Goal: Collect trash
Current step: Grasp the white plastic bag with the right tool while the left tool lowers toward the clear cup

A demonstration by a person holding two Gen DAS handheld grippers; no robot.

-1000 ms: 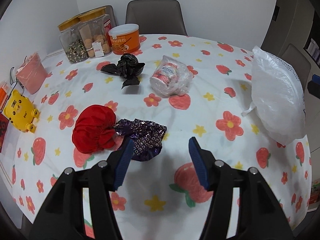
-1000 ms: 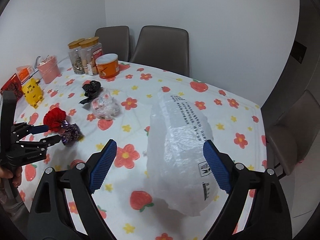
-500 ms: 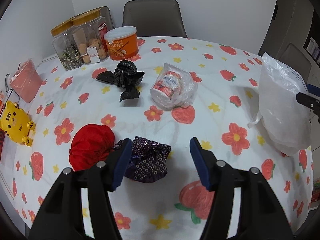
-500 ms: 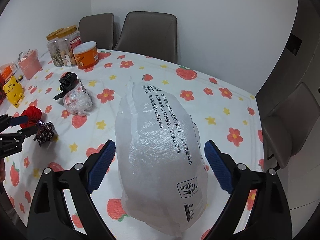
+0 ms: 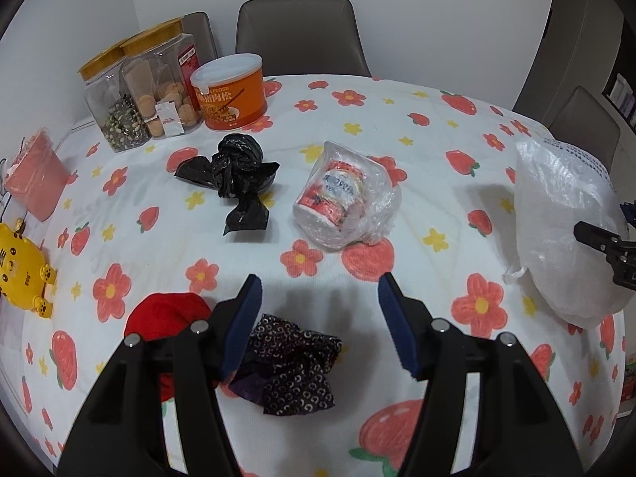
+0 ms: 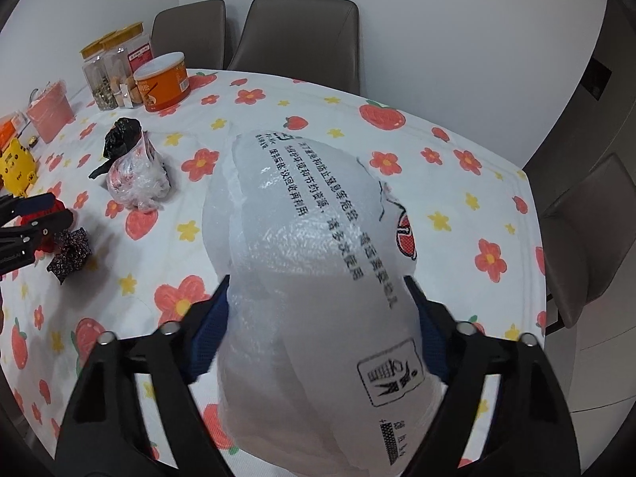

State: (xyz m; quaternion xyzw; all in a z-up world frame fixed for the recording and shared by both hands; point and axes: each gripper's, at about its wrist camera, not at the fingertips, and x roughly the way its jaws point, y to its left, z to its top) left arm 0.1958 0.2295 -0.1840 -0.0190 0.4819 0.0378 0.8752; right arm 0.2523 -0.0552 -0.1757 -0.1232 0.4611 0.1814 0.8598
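Observation:
On the flowered tablecloth [image 5: 421, 183] lie a purple patterned wrapper [image 5: 294, 365], a red crumpled bag [image 5: 167, 314], a knotted black bag [image 5: 238, 171] and a cup wrapped in clear plastic [image 5: 342, 194]. My left gripper [image 5: 318, 282] hangs open just above the purple wrapper, with nothing between its pads. At the right stands a puffy white plastic bag [image 6: 310, 238]. My right gripper [image 6: 318, 286] straddles that bag's near end. Its jaws are closing, and both blue pads press into the bag's sides.
Two clear jars [image 5: 135, 95] and an orange tin [image 5: 230, 91] stand at the back left. A pink container [image 5: 35, 175] and a yellow toy [image 5: 20, 270] sit at the left edge. Grey chairs [image 5: 298, 35] ring the table.
The left gripper has slid forward, so the purple wrapper and red bag now lie under its fingers. The right gripper has dropped onto the white bag and its jaws have narrowed against it.

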